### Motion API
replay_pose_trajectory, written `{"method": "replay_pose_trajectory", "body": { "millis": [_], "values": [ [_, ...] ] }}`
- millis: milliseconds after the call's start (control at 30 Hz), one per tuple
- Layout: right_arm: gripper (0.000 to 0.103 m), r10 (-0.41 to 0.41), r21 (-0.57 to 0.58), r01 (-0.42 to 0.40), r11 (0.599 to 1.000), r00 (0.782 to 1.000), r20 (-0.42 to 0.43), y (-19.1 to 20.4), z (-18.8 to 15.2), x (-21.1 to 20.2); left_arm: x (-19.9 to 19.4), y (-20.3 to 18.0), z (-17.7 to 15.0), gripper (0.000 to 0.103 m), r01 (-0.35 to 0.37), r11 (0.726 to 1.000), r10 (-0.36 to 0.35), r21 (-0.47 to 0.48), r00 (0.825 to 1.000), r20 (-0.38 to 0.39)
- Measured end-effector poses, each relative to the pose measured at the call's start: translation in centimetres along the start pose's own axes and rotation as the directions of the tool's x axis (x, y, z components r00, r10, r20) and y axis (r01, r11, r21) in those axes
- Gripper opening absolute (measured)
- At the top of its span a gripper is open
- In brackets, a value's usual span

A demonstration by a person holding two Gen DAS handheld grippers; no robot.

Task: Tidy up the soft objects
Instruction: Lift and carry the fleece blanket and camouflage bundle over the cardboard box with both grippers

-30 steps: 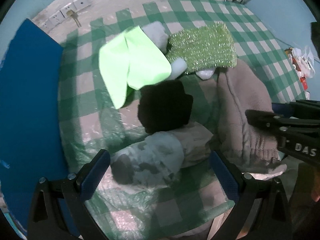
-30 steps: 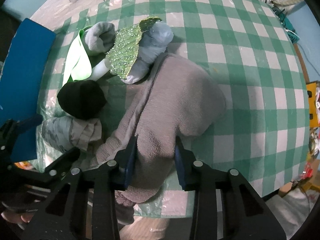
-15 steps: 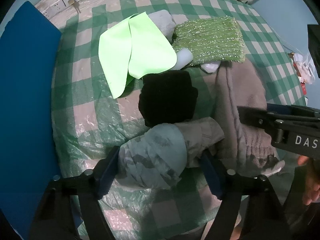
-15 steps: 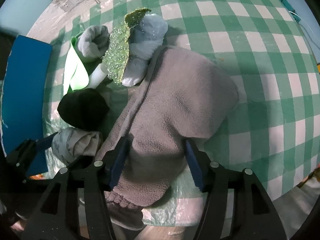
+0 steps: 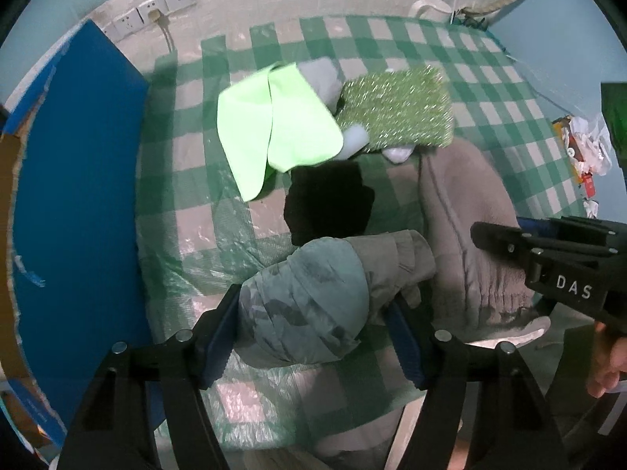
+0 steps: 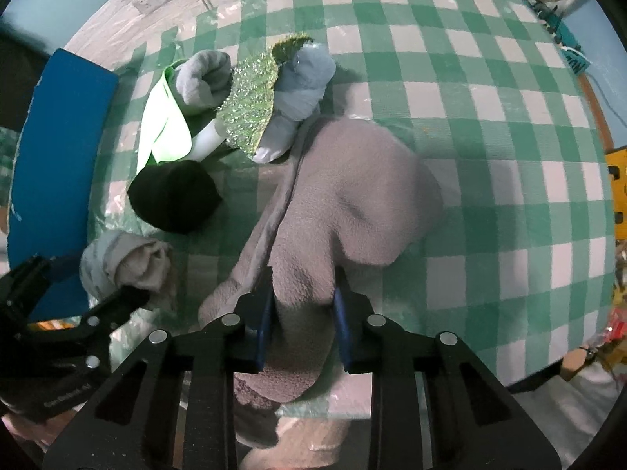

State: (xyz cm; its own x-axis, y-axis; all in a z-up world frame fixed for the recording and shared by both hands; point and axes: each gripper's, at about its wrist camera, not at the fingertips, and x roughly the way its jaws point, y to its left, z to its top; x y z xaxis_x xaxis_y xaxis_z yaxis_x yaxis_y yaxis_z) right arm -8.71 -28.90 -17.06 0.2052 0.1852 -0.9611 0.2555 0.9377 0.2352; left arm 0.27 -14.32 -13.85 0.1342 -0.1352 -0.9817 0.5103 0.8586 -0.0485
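Down at the near edge of the checked tablecloth (image 6: 470, 125): left gripper (image 5: 313, 333) closing, pads pressed on a rolled camouflage bundle (image 5: 309, 293). Right gripper (image 6: 301, 313) closing too, pinching a fold of the grey fleece garment (image 6: 352, 203). Behind them, just beside each other: black hat (image 6: 172, 196), neon-green cloth (image 5: 274, 133), glittery green pad (image 5: 399, 109).

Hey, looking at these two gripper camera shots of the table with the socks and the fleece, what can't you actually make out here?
- Gray fleece: its near end is hidden behind the right gripper, whose jaws are closing on it.
- Camouflage sock roll: its near side is hidden between the left gripper fingers.
- Pale blue sock: partly covered by the glittery green cloth.
- Clutter at the right edge, left wrist view: too small and warped to identify.
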Motion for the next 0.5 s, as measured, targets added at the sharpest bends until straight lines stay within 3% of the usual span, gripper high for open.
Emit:
{"method": "replay_pose_trajectory", "body": {
  "millis": [500],
  "values": [
    [0.023,-0.024,-0.033,0.029,0.999,0.99,0.136,0.3,0.2,-5.5,-5.1,0.6,-1.9,0.071,-0.02,0.998,0.023,-0.054,0.998,0.058]
  ]
}}
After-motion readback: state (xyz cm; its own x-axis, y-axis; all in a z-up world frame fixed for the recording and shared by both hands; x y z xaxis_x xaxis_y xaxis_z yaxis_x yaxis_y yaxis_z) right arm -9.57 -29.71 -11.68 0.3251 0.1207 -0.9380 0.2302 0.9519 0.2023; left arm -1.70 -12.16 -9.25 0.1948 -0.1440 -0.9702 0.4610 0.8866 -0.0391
